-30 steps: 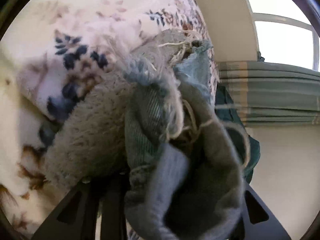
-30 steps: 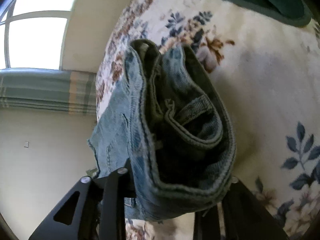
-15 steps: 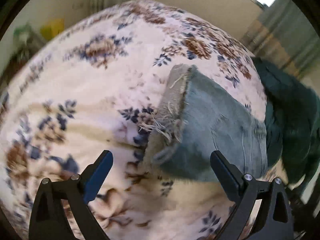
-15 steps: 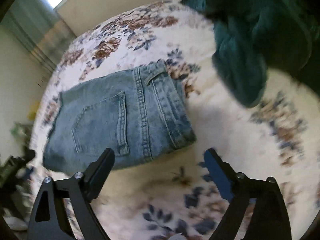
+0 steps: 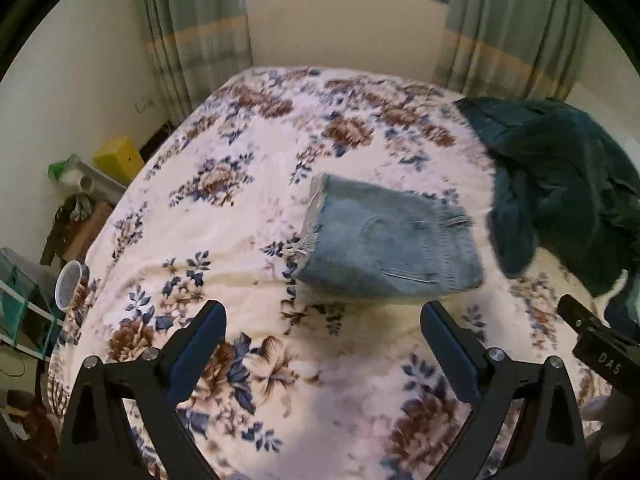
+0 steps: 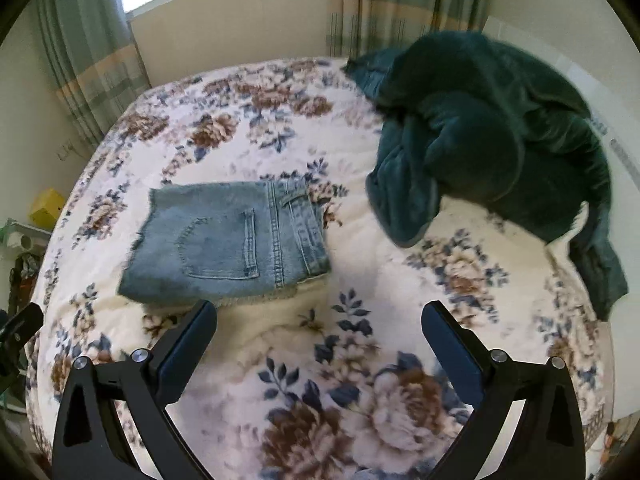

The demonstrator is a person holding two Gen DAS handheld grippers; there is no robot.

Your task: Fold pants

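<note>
The light blue denim pants (image 5: 384, 240) lie folded into a compact rectangle on the floral bedspread (image 5: 248, 216), back pocket up, frayed hems at the left. They also show in the right wrist view (image 6: 232, 240). My left gripper (image 5: 322, 324) is open and empty, held above the bed just in front of the pants. My right gripper (image 6: 320, 322) is open and empty, also in front of the pants, to their right. Part of the right gripper's body (image 5: 596, 344) shows at the left view's right edge.
A dark green plush garment (image 6: 492, 136) lies crumpled on the bed's right side, close to the pants. Curtains (image 5: 196, 28) and a window are behind the bed. A yellow box (image 5: 118, 158), a cup (image 5: 70, 284) and clutter sit left of the bed.
Both grippers held bunched denim a second ago. They let go, opened, and have pulled back and up, leaving the folded pants lying on the bed.
</note>
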